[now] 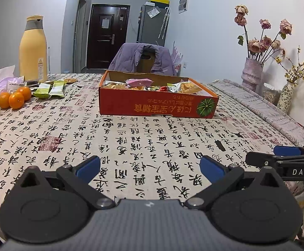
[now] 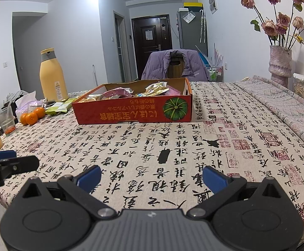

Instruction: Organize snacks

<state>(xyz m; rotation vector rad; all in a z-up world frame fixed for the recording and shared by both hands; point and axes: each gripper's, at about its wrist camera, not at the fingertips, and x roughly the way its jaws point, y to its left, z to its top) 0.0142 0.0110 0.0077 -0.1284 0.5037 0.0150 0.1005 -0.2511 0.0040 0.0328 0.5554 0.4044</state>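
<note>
Left fingers: my left gripper [image 1: 149, 168] has its blue-padded fingers [image 1: 88, 167] spread wide, with nothing between them; they hang low over the near part of the desk [image 1: 131, 133].
Right fingers: my right gripper [image 2: 150, 176] is likewise spread wide and empty, low over the same cloth, just beside the left one; each shows at the edge of the other's view.
Desk cover: a cream cloth printed with black writing and red seals.
Snack box: a shallow orange cardboard box [image 1: 156, 104] with a green pumpkin picture on its near wall sits mid-desk, well beyond both sets of fingers. It holds a loose heap of wrapped snacks [image 1: 139, 82], pink, silver and orange.
Loose snacks: green packets [image 1: 50, 90] lie on the desk left of the box, outside it.
Fruit: three oranges [image 1: 15, 99] sit together near those packets.
Bottle: a tall yellow bottle [image 1: 33, 48] stands upright at the far left.
Far side: a chair [image 1: 145, 60] draped with a purple jacket.
Right wall: a vase of dried roses [image 1: 253, 73].
</note>
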